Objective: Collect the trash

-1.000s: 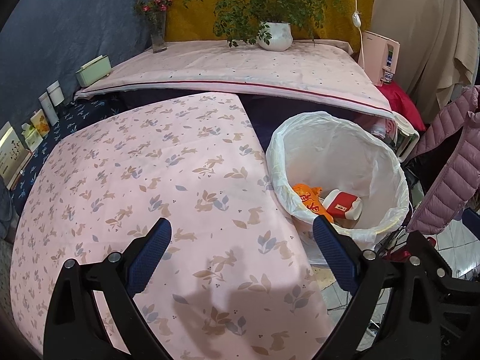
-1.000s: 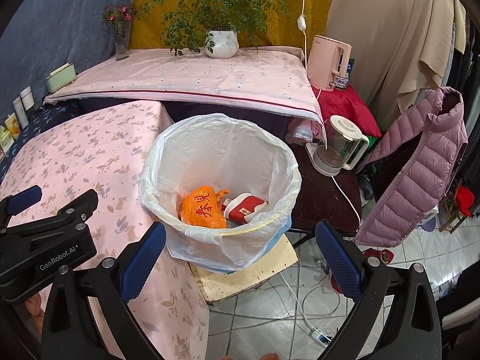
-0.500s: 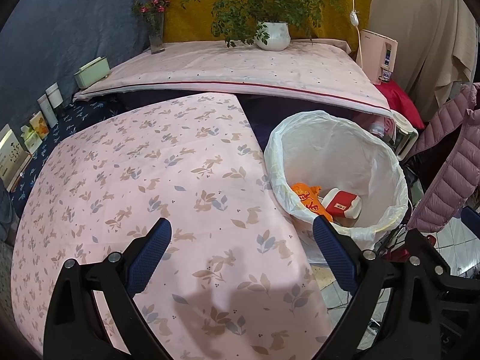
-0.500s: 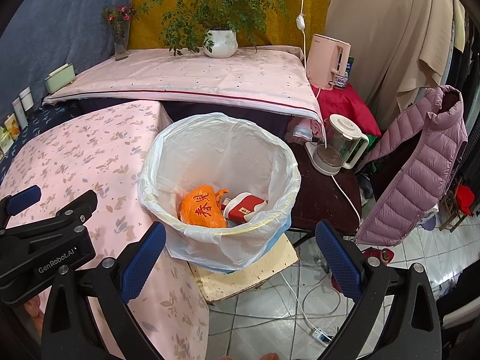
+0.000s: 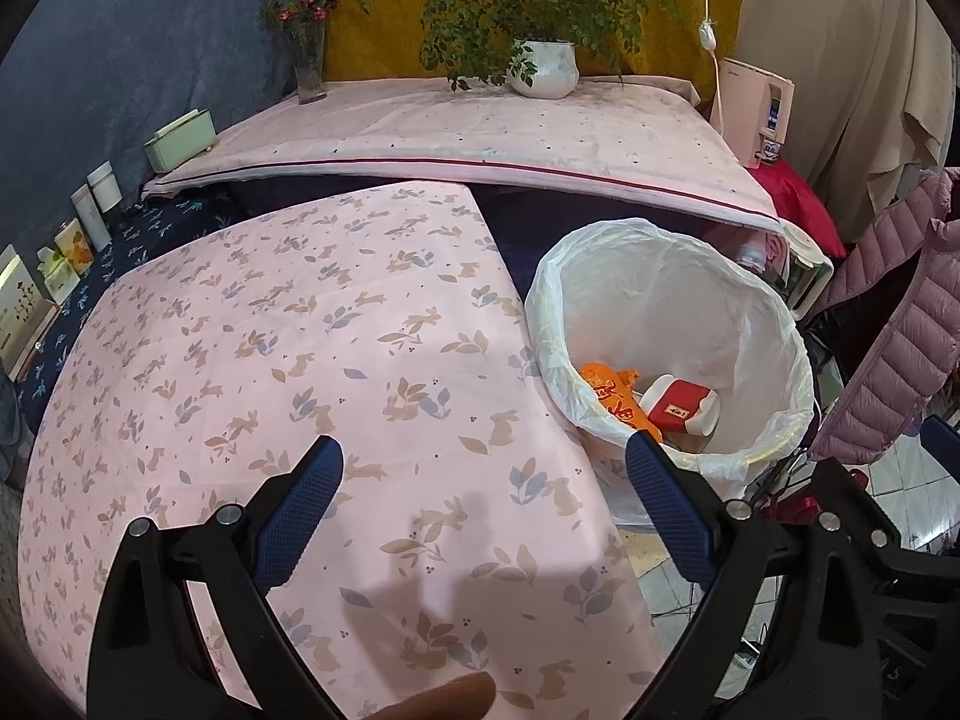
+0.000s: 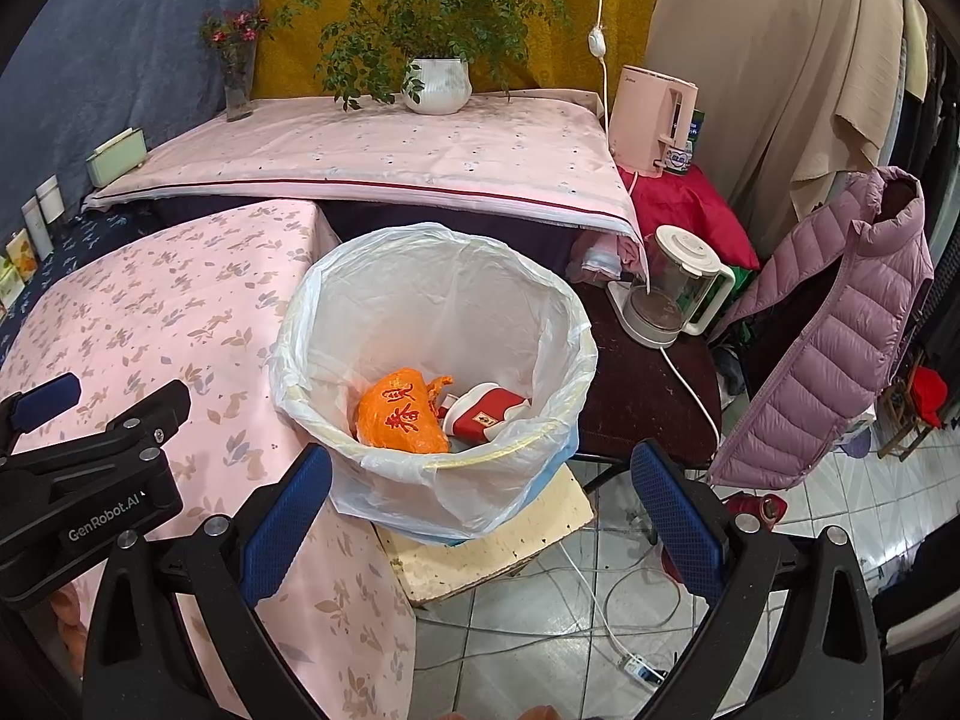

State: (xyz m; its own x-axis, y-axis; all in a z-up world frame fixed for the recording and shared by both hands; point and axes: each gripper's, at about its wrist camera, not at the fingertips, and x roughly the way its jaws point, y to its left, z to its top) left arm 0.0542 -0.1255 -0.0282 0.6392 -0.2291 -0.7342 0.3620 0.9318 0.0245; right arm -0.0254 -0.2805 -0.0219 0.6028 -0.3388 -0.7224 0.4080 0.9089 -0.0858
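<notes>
Pink tablecloth point(image 5: 300, 330) beside lined bin point(image 6: 432, 312) holding trash.

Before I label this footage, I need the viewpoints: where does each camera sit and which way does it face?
Left wrist: on the left gripper, jaws open, above the rabbit-print cloth, facing the plant wall.
Right wrist: on the right gripper, jaws open, above the lined trash bin; the left gripper shows at its left.
Shared: bin, orange bag, potted plant.
</notes>
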